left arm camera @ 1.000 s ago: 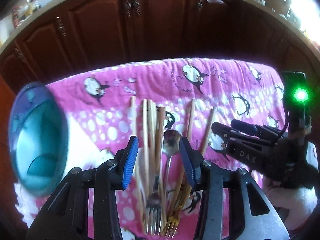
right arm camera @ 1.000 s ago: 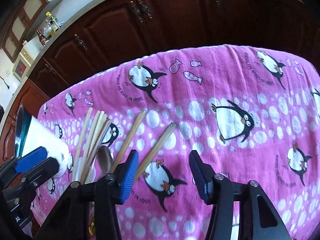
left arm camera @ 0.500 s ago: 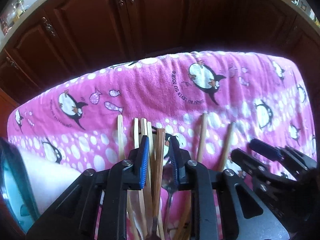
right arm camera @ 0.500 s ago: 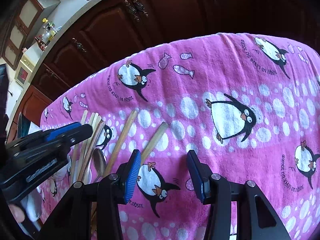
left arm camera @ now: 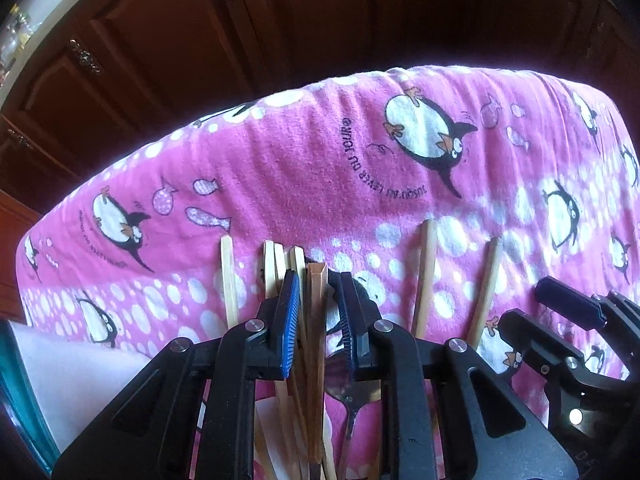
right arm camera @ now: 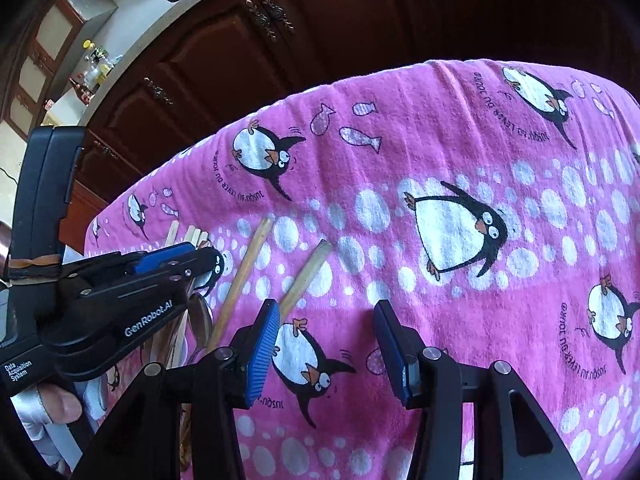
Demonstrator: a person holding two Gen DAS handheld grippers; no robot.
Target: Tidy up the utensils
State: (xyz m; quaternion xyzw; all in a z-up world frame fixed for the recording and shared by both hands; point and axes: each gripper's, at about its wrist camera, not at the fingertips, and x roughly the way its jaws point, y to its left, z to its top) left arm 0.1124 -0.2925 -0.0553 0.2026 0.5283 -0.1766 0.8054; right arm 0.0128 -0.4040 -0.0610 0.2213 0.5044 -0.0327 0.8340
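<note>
Now the dark-brown chopstick (left arm camera: 317,304) sits between the blue pads of the left hand-held gripper (left arm camera: 316,320), in the bundle of pale chopsticks (left arm camera: 276,268) lying on the pink penguin cloth (left arm camera: 320,184) that covers the desk. The jaws stand narrow around it; whether both pads actually press the wood I cannot tell. One second ago those jaws were wide, straddling the whole bundle from farther back; since then they have closed in and moved forward, so the forks at the near end have dropped out of the left view. A spoon (left arm camera: 352,394) lies just right of the brown stick, under the gripper.

Two loose chopsticks (left arm camera: 426,276) lie apart to the right, angled toward the cabinets (left arm camera: 280,32). The right hand-held gripper (right arm camera: 326,344) hovers wide open above the cloth, its left pad (right arm camera: 262,354) just beside the near end of one loose stick, holding nothing. Its position is little changed.

Right of that gripper the cloth is bare up to its far edge. At the left, a teal-rimmed container (left arm camera: 24,396) crowds the bundle.
</note>
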